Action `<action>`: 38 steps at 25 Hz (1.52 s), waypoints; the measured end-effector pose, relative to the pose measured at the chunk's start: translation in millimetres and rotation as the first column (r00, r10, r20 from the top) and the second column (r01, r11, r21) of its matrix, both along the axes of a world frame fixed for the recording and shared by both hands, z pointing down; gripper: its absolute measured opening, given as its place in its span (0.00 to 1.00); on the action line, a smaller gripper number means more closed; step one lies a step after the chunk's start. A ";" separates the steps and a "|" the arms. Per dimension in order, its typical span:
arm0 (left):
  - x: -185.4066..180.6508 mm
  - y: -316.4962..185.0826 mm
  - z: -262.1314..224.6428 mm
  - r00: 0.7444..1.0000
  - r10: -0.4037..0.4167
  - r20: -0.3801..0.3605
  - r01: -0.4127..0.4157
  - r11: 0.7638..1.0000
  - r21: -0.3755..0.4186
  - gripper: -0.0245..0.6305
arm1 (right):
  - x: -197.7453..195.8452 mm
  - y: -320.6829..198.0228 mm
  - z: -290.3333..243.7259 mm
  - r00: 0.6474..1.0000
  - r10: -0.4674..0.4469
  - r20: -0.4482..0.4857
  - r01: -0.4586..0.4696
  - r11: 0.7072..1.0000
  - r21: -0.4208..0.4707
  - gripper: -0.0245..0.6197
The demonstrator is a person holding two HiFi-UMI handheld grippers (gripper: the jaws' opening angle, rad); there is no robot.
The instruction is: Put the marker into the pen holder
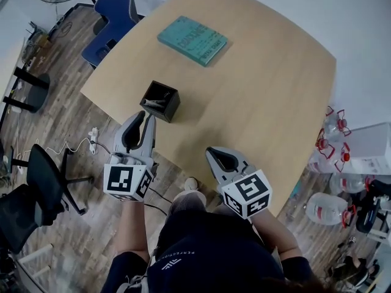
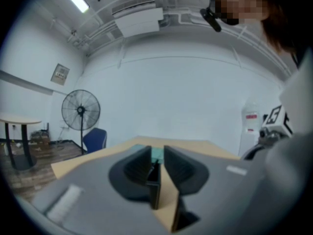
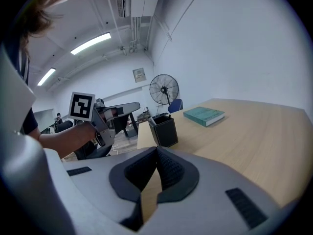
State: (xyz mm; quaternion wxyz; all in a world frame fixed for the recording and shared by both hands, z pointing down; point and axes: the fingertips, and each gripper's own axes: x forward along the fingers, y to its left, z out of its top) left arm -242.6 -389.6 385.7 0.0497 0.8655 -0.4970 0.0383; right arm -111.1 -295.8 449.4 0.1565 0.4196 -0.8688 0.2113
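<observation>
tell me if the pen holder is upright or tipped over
Upright. The pen holder stands on its base on the table, open mouth facing up; the right gripper view shows its walls vertical.
</observation>
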 end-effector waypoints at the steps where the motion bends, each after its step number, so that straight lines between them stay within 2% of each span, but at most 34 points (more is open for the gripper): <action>1: 0.0 5.4 -0.4 1.000 -0.004 -0.009 0.004 1.000 -0.005 0.15 | 1.9 2.7 -1.6 1.000 -0.002 0.001 0.002 1.000 0.005 0.04; 25: 37.1 143.1 1.3 0.999 -0.049 -0.015 0.048 0.996 -0.071 0.06 | 50.9 66.2 -28.4 0.999 -0.046 0.005 0.045 0.993 0.111 0.04; 38: 65.4 183.4 -6.7 1.000 -0.026 -0.011 0.025 0.997 -0.068 0.05 | 66.2 85.9 -42.7 0.999 -0.044 0.011 0.042 0.985 0.167 0.04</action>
